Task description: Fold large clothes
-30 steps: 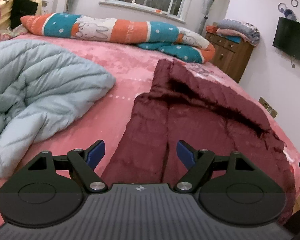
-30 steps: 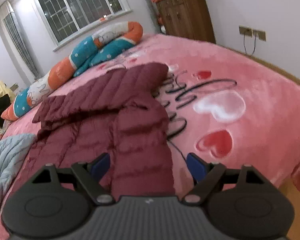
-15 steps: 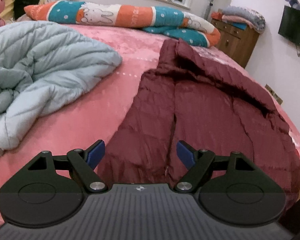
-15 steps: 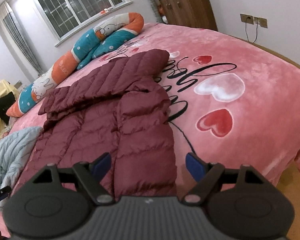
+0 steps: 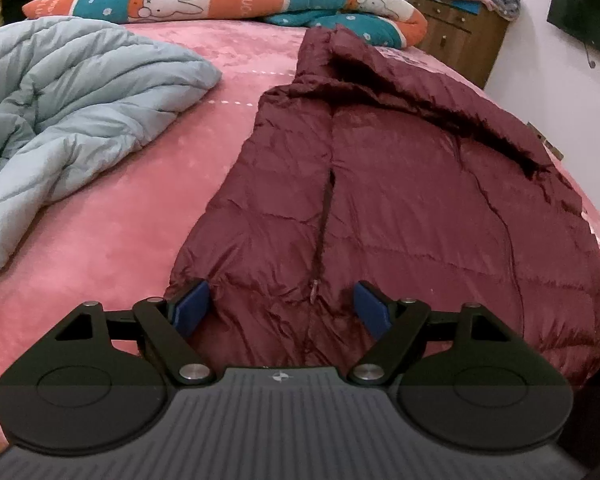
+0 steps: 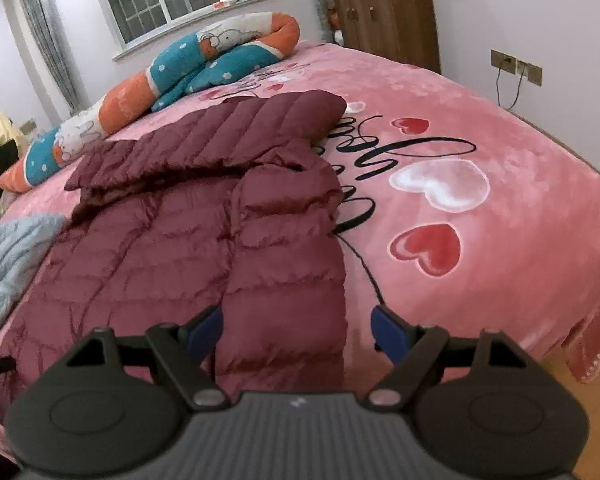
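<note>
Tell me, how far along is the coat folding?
Early. The maroon puffer coat lies spread on the pink bed, one sleeve already laid over its front. Both the left gripper and right gripper hang open over its hem, gripping nothing. The body folds remain.

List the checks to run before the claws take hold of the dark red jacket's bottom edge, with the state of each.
1. Left claw open: ok, the blue pads stand wide apart.
2. Right claw open: ok, pads wide apart with nothing pinched.
3. Jacket laid out on the bed: ok, front up, hood at the far end.
4. Sleeve tucked in: ok on the right side, where it lies folded over the body; the other sleeve, cannot tell.
5. Grey-blue coat out of the way: ok, it lies apart from the jacket.
6. Pads touching the hem: cannot tell.
</note>
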Available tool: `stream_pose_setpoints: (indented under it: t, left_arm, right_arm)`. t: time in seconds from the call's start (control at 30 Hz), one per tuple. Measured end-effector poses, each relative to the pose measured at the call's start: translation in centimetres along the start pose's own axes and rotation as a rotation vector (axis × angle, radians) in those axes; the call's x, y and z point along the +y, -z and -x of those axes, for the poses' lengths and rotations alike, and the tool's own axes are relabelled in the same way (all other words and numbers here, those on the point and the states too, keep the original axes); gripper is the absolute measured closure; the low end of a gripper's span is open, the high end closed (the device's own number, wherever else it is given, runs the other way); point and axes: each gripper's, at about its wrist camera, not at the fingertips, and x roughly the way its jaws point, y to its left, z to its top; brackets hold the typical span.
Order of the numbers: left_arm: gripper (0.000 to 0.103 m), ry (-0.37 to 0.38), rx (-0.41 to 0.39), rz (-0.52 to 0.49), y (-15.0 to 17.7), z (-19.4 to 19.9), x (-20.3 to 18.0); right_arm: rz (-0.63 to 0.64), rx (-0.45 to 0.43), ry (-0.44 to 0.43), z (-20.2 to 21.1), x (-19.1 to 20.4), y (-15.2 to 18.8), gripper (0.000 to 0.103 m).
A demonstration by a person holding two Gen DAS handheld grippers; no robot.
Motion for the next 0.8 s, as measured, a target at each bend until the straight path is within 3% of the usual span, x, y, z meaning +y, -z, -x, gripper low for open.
stream_pose_setpoints:
  t: [0.47,0.8]
  left_arm:
    - [0.003,0.01,0.022,-0.032,0.2,-1.0,-0.7]
    - [0.002,0.015,0.018,-0.043,0.0,-1.6,-1.1]
  right_arm:
    - [0.056,0.133,0.01,-2.1,0.4,0.3,0.022]
    - [0.086,0.247,-0.062,-3.9,0.4,0.7,0.023]
